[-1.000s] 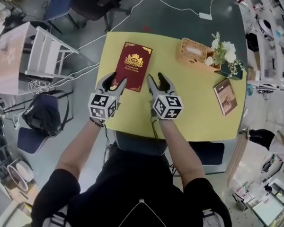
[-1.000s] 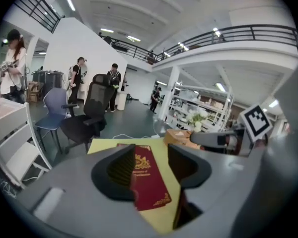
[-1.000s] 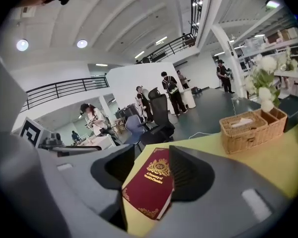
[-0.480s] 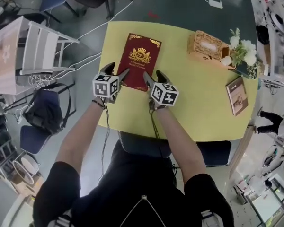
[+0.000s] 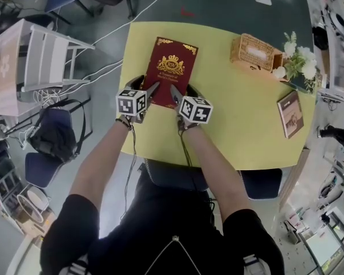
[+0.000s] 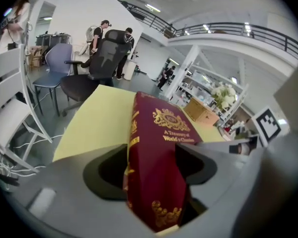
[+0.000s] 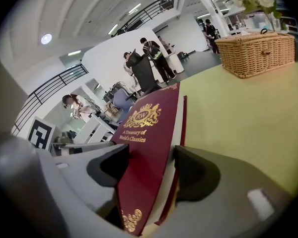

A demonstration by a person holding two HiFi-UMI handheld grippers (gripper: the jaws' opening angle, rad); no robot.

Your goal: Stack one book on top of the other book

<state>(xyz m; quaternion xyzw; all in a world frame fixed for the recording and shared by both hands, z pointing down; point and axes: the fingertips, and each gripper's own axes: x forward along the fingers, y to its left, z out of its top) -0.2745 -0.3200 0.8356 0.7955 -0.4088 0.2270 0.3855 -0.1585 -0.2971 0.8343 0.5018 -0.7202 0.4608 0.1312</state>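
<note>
Red book (image 5: pixel 172 72) lies flat on the yellow desk (image 5: pixel 235 125), in its left half and towards the far edge. Its long axis runs away from the person, with the far end slanted a little to the right. The head of the book points away: the gold crest sits at the far end and the title reads upright from the person's side. The spine is on the left and the pale page edges are on the right.

Against the earlier head views, both hands have come in to the book's near edge, and each tool now sits over a near corner. The book keeps its place on the desk. Both tools have just been opening, and the left has since eased in slightly.

The left tool (image 5: pixel 147 87) is spread wide about the near-left corner, with a clear gap showing between one jaw and the spine. The right tool (image 5: pixel 182 93) is spread wide about the near-right corner, with the cover and page block between its jaws. No clamping is evident at either.

The cover is dark red with a gold crest, gold corner ornaments and the title "A Treasury of World's Classics".

The second book (image 5: pixel 290 114), brown, lies at the desk's right edge, well apart. A wicker basket (image 5: pixel 252 51) and white flowers (image 5: pixel 298 62) stand at the far right.
</note>
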